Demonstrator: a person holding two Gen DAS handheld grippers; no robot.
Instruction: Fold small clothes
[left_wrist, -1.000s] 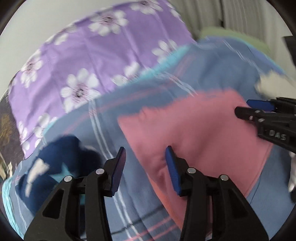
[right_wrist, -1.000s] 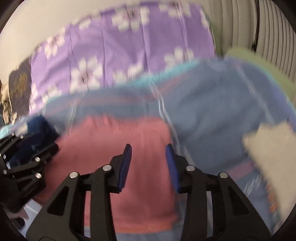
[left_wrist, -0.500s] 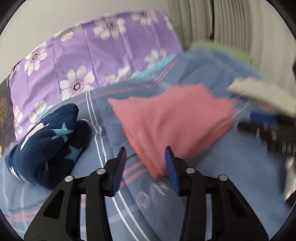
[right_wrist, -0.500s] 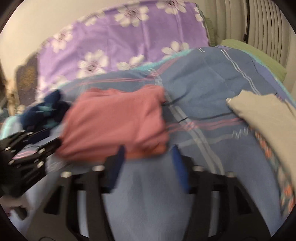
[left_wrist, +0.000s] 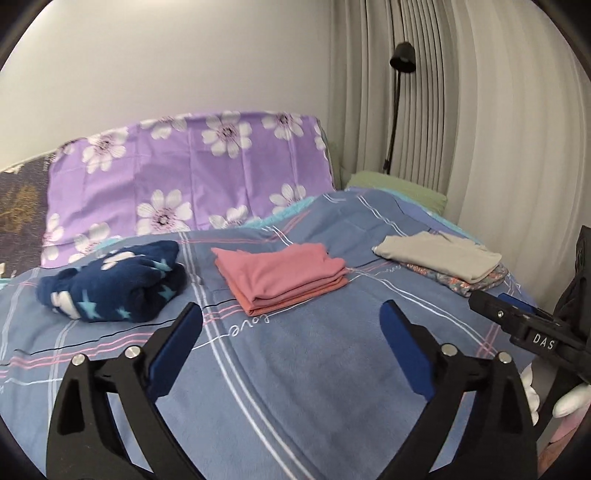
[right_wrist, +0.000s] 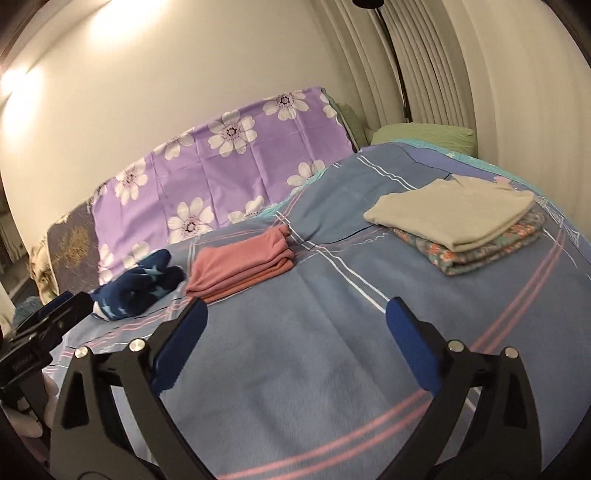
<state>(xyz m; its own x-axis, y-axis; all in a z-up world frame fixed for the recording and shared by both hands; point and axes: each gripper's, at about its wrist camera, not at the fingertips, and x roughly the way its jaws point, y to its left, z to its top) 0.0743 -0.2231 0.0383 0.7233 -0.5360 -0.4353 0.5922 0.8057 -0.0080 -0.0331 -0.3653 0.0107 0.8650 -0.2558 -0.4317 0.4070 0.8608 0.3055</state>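
left hand-held gripper (left_wrist: 290, 325): fingers spread wide, holding nothing, above the blue plaid bed cover (left_wrist: 314, 369). right hand-held gripper (right_wrist: 295, 325): fingers spread wide, holding nothing. pink garment (left_wrist: 280, 275): folded flat on the cover, ahead of both. navy star-print garment (left_wrist: 114, 282): bundled, to the left of the pink one, apart from it. beige garment (right_wrist: 454, 210): folded, resting on a floral garment (right_wrist: 480, 247), far right. purple flowered sheet (left_wrist: 184, 177) behind.

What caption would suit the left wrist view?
Open left tool hangs over a blue bedspread behind the folded pink garment, flanked by navy and beige piles.
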